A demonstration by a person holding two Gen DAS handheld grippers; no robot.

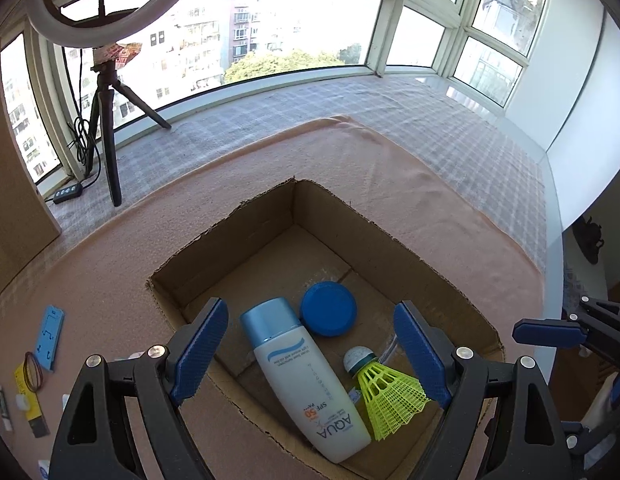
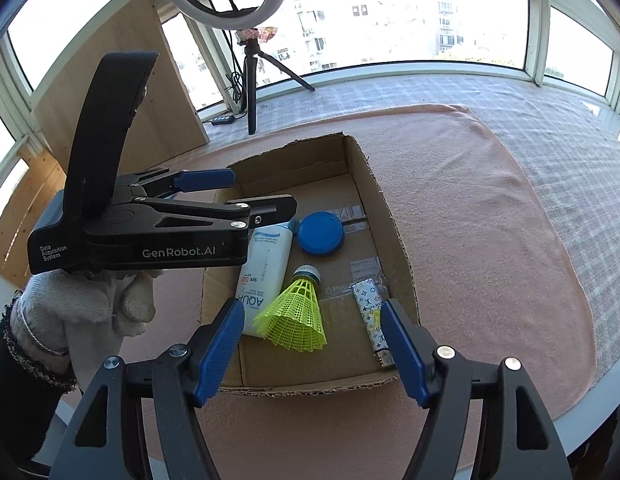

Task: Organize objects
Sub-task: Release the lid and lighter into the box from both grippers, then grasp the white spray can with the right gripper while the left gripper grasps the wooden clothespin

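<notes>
We hold both tongs released over the cardboard box (image 2: 390,216) near the tabletop's front edge, gripping nothing: left tongs (image 1: 314,354), right tongs (image 2: 314,346). Inside the box lie the sunscreen bottle (image 1: 305,380), the blue lid (image 1: 328,308), the yellow shuttlecock (image 2: 297,312) and a patterned lighter (image 2: 370,316) at its right wall.

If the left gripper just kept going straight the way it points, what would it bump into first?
Probably the white sunscreen bottle lying in the cardboard box; it sits between the open left gripper fingers. Depth is hard to judge, so the blue lid beside it is possible.
</notes>
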